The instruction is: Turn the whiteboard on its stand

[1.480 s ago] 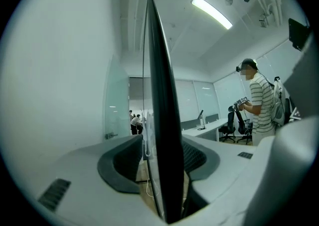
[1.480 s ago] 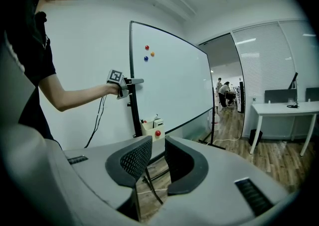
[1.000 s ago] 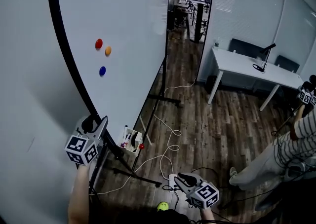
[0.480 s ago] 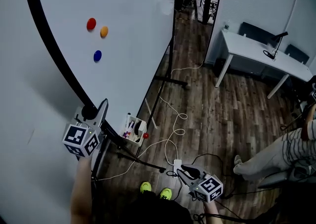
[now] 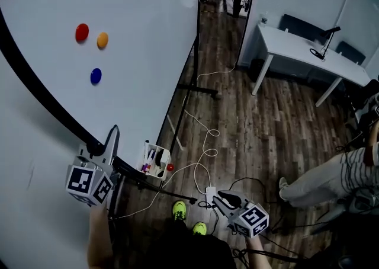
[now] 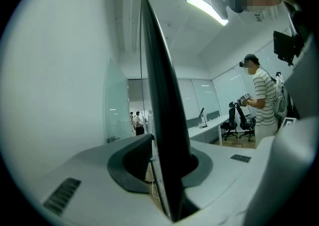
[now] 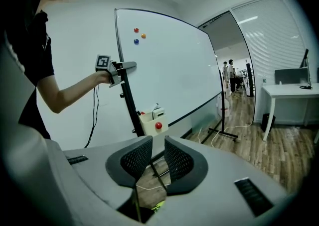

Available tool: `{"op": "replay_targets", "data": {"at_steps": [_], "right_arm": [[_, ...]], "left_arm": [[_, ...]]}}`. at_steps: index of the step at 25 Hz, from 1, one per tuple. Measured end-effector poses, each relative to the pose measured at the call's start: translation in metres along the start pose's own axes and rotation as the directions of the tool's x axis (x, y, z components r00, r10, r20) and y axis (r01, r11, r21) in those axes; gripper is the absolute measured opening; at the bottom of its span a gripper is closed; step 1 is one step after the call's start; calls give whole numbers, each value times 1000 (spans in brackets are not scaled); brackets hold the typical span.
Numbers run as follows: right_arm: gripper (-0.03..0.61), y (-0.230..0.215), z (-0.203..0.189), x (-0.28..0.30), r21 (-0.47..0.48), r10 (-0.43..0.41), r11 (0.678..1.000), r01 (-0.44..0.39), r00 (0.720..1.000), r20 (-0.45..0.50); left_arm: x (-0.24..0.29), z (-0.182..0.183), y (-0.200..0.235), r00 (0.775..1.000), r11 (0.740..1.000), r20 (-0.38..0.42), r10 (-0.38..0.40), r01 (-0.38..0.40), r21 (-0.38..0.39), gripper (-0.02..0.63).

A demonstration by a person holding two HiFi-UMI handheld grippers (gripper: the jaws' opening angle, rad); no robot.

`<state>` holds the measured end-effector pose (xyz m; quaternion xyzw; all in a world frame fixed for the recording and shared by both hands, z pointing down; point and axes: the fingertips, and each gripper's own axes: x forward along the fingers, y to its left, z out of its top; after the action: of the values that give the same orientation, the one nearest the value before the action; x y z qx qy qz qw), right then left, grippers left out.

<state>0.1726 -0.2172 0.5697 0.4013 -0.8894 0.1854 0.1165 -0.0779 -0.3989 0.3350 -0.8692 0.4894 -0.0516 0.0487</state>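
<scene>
Since a second ago my left hand-held gripper [image 5: 105,143] has been closing. Now it pinches the black frame [image 5: 41,93] of the whiteboard [image 5: 142,54] at eight o'clock, pointing level, my forearm straight behind it. The frame's line leans further toward ten o'clock than before, and the magnets [image 5: 95,76] have slid left in my view. My right hand-held gripper [image 5: 225,201] hangs at five o'clock, jaws spread and empty, tipped slightly down.
</scene>
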Motion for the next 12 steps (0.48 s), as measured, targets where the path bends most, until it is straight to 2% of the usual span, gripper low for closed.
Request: {"op": "replay_targets", "data": {"at_steps": [2,7,12], "right_arm": [[73,-5,12,1,-6,-6,1000,6,1000,1],[71,-27,12,25,-22,-22,1000,22,1000,3],[69,-42,30,34,-27,-27,999,27,1000,10]], "left_arm": [[-1,8,-2,1000,1000,-11,1,-1,8,92],[1,-11,0,1000,1000,-16,2,-2,2,91],[12,-5,-2,1000,1000,-26,8,-7,23,91]]}}
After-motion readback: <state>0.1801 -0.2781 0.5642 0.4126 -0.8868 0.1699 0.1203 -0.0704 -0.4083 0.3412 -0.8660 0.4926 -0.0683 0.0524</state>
